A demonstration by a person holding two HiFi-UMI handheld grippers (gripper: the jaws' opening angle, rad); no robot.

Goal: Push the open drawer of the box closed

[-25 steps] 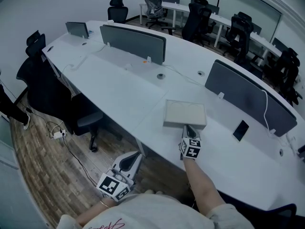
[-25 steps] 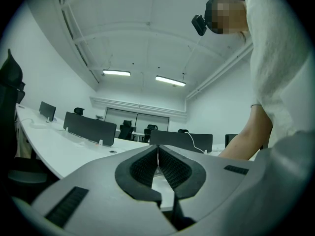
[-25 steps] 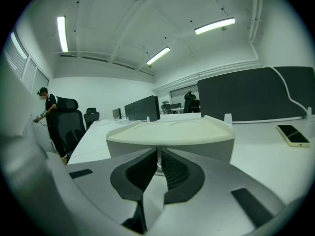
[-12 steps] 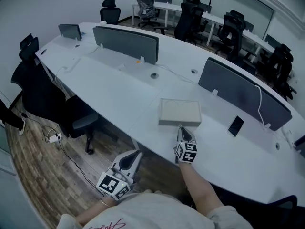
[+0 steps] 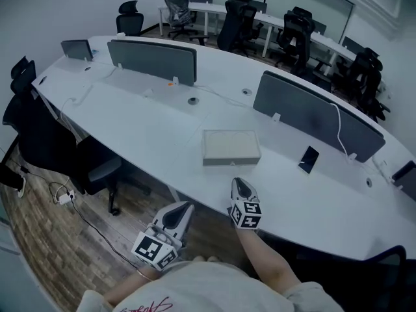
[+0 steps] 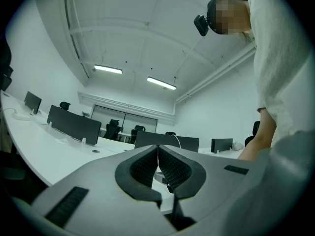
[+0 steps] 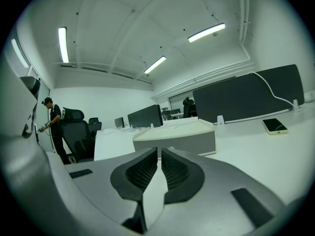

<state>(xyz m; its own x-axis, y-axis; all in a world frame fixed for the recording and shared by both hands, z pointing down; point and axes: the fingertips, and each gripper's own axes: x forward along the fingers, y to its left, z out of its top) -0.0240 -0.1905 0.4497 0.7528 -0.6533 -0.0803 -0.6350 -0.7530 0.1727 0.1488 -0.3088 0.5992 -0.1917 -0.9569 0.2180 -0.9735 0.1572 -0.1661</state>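
The flat grey box [image 5: 231, 147] lies on the white desk [image 5: 162, 129]; its drawer front sits flush with the near side. In the right gripper view the box [image 7: 174, 136] stands a short way ahead of the jaws. My right gripper [image 5: 240, 186] hovers over the desk's near edge, apart from the box, shut with nothing in it [image 7: 159, 154]. My left gripper [image 5: 182, 208] hangs lower left, off the desk above the floor, jaws pressed together and empty [image 6: 157, 151].
A dark phone [image 5: 308, 159] lies right of the box. Grey divider screens [image 5: 311, 112] stand behind it, with a white cable. Office chairs [image 5: 91, 168] sit at the desk's near left side. A person [image 7: 50, 117] stands far off in the right gripper view.
My right gripper has drawn back from the box toward the desk's near edge. The box's front now shows flush. The left gripper has stayed put.
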